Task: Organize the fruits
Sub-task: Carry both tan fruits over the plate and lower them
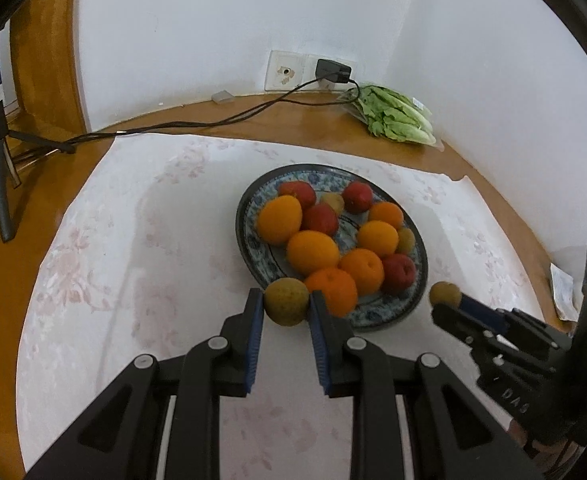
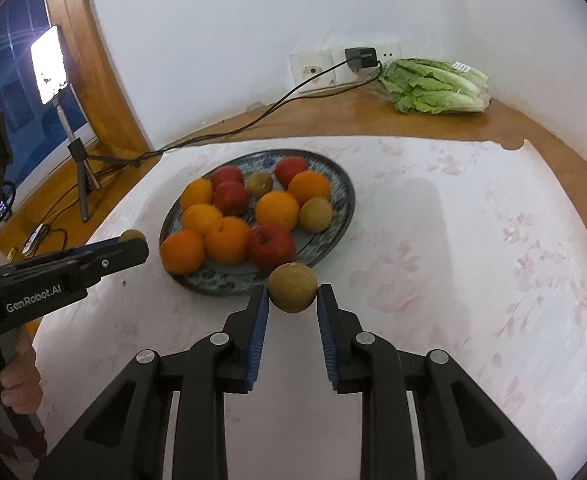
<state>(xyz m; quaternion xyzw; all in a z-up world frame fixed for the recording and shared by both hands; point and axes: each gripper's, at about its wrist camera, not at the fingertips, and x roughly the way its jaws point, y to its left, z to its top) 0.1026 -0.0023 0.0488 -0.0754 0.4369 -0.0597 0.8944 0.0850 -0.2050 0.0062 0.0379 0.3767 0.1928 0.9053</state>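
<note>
Nearest the left wrist camera, the left tongs (image 1: 286, 300) are closed down to the width of a brownish-green fruit (image 1: 286, 301), which sits pinched between the blue pads at the fingertips, just in front of the near rim of the plate (image 1: 377, 314). The right tongs (image 2: 292, 295) likewise grip a second brownish-green fruit (image 2: 292, 288) between their blue pads, narrowed to its width, at the plate's near edge (image 2: 229, 286) in the right wrist view. Each pair of tongs appears in the other's camera, coming in from the side with its fruit at the tip. Whether either fruit touches the cloth below, I cannot tell. Just beyond, the blue-patterned plate rests on a white flowered cloth (image 1: 141, 264) covering the wooden bench (image 1: 301, 116), and holds a heap of oranges (image 1: 312, 251), red apples (image 1: 320, 219) and a few more small brownish fruits (image 2: 315, 214), packed against one another. Farther back, near the corner of the wall, a bag of green lettuce (image 2: 435, 86) lies on the bare wood. A black charger (image 2: 360, 57) is plugged into the wall socket beside it, its cable (image 1: 197, 122) trailing left toward a small tripod (image 2: 80, 176) carrying a lit phone (image 2: 49, 65).
</note>
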